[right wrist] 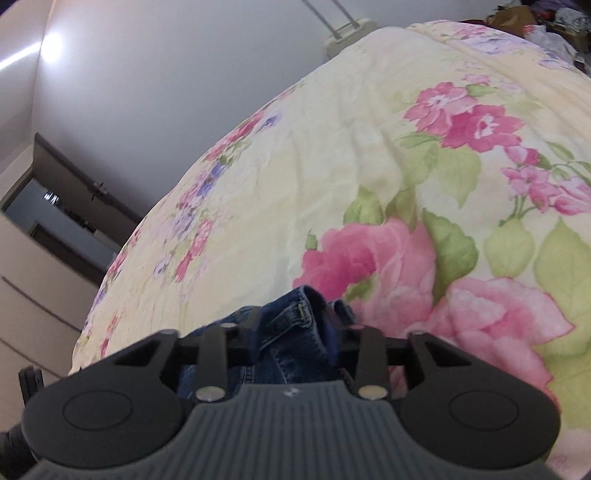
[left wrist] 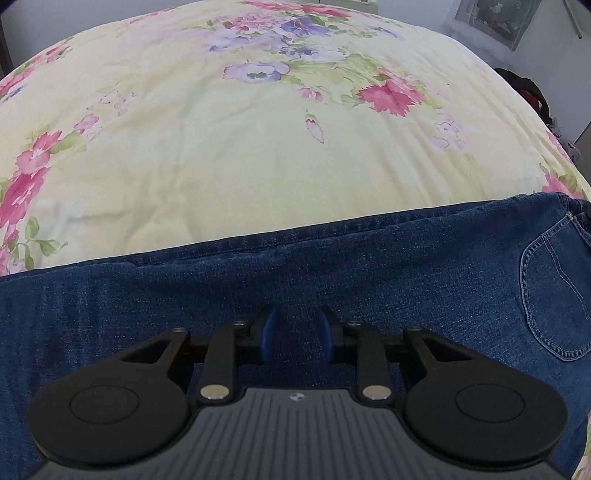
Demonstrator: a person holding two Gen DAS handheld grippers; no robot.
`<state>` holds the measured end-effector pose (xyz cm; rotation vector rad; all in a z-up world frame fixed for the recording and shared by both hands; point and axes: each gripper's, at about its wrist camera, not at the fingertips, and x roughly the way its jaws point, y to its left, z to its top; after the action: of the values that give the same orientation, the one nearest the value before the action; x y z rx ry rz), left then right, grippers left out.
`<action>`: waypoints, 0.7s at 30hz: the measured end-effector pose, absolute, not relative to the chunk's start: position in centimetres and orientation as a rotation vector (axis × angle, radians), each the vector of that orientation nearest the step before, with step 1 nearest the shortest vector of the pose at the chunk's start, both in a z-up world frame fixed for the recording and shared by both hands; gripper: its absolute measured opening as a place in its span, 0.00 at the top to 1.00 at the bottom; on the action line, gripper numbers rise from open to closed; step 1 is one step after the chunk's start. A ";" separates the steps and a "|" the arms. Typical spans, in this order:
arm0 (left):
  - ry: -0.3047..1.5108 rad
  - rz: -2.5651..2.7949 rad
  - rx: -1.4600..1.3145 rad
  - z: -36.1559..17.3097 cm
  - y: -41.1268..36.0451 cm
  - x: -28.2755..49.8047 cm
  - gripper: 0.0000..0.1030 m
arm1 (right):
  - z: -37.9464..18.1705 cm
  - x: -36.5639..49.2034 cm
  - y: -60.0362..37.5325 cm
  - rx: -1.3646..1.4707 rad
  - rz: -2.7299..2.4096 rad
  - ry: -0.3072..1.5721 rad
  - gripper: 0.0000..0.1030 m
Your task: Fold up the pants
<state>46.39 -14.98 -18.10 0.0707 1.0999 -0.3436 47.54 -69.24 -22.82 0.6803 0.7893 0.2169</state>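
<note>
Blue denim pants (left wrist: 258, 280) lie flat across the near side of a floral bed cover (left wrist: 240, 147), with a back pocket (left wrist: 554, 295) at the right. My left gripper (left wrist: 297, 325) is open just above the middle of the pants, its blue pads apart with denim showing between them. In the right wrist view my right gripper (right wrist: 295, 325) has a bunched end of the pants (right wrist: 291, 321) between its fingers, with a belt loop and seam showing. The fingers stand fairly wide around the bunch, and I cannot tell whether they pinch it.
The yellow cover with pink and purple flowers (right wrist: 406, 184) spreads far beyond the pants. A white wall and a dark window frame (right wrist: 66, 206) lie off the bed's left. Clutter (right wrist: 535, 22) sits at the far right corner.
</note>
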 end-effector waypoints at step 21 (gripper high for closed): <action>1.091 -0.315 0.072 -18.2 -15.3 46.2 0.69 | -15.5 44.4 -63.9 0.333 0.071 0.700 0.97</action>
<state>46.21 -15.29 -18.22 0.0723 1.0914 -0.3150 44.45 -63.92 -15.52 0.3333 0.6999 0.0708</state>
